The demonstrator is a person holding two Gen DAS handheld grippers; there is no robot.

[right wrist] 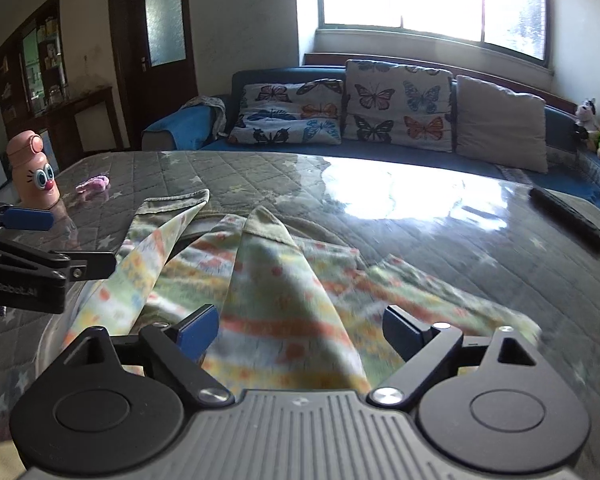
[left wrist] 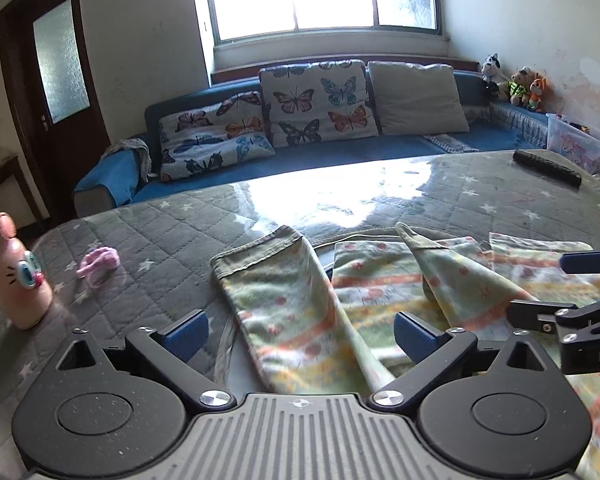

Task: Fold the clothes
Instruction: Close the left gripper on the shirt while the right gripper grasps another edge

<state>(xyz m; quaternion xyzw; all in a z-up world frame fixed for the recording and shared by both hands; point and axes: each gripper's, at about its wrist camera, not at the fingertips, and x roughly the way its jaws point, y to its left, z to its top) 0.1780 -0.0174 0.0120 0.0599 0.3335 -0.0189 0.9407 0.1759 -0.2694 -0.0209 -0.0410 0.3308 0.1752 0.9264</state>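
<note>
A pale green garment with orange and yellow printed bands [left wrist: 288,312] lies on the grey quilted table [left wrist: 160,232], its two long parts with hemmed cuffs pointing away from me. It also shows in the right wrist view [right wrist: 284,300]. My left gripper [left wrist: 300,334] is open, its blue pads on either side of the left part, just above the cloth. My right gripper [right wrist: 300,328] is open over the other part. Each gripper shows at the edge of the other's view [left wrist: 556,284] [right wrist: 56,240].
A pink cartoon-face bottle [left wrist: 10,272] stands at the table's left. A small pink cloth item [left wrist: 98,262] lies near it. A black remote [left wrist: 548,168] lies at the far right. A blue sofa with butterfly cushions [left wrist: 312,100] is behind the table.
</note>
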